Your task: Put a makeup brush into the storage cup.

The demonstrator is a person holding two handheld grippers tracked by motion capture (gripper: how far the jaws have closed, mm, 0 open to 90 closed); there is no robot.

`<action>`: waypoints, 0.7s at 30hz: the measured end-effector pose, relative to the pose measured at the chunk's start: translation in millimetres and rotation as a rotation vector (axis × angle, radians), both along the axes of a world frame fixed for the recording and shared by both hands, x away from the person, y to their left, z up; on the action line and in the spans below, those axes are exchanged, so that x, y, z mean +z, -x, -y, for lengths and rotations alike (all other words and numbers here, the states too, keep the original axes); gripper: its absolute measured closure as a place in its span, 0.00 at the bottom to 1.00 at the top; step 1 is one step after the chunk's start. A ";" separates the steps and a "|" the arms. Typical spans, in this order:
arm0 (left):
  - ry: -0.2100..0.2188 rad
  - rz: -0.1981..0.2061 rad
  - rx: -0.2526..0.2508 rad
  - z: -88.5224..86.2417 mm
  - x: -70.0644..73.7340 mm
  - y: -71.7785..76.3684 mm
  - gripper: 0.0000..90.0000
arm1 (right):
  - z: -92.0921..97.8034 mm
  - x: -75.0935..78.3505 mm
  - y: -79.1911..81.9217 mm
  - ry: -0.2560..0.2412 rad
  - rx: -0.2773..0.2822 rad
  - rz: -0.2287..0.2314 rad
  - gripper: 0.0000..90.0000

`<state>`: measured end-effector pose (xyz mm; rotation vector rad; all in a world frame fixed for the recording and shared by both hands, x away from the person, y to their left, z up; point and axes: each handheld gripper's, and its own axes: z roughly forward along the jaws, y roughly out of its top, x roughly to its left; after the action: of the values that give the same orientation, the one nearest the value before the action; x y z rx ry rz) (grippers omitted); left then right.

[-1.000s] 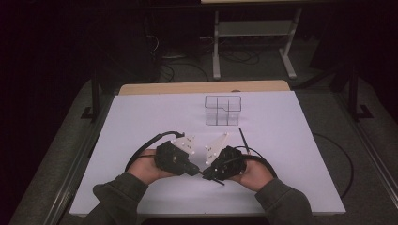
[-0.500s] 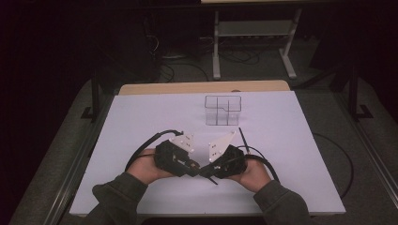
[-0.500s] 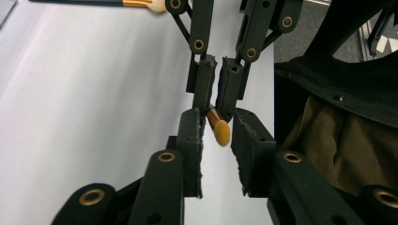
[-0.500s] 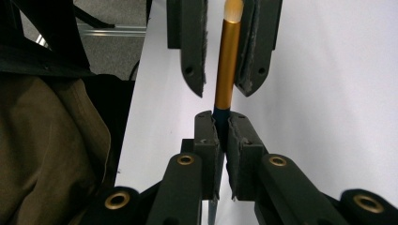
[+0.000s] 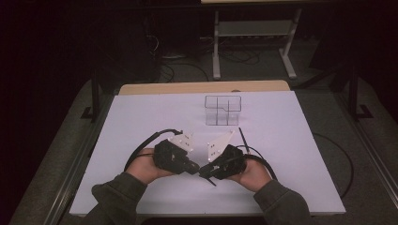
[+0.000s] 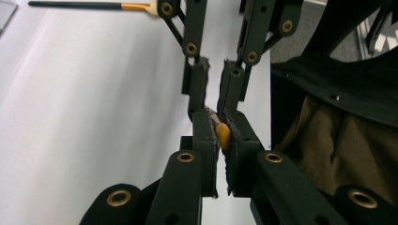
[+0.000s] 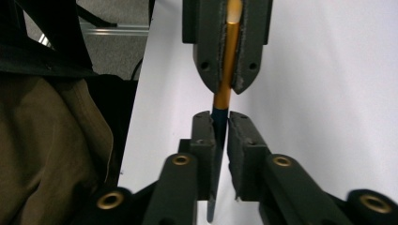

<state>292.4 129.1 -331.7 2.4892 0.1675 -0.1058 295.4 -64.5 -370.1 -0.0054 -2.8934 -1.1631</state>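
Gold-and-black, a slim brush point(image 7: 224, 89) bridges your two hand-held grippers near the surface's point(image 5: 141, 117) front edge: your left hand-held gripper point(image 5: 193, 167) clamps its gold end, your right hand-held gripper point(image 5: 206, 171) its dark handle. Toward the back edge stands a clear divided box point(image 5: 223, 110), another brush point(image 5: 242, 138) nearby.

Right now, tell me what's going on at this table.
A person holds a gripper in each hand, tips meeting over the white table. Both are shut on one thin stick: the left gripper clamps its gold end, the right gripper its dark shaft. A second stick lies beside the right hand, and a clear divided box stands farther back.
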 end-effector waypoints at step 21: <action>0.012 0.018 0.046 -7.3 3.9 -2.0 0.78 | 3.6 8.1 -7.1 -0.003 0.004 -0.025 0.92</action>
<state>294.3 136.4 -327.8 2.4721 0.2159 -0.0648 302.6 -68.1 -362.0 -0.0140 -2.8691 -1.1580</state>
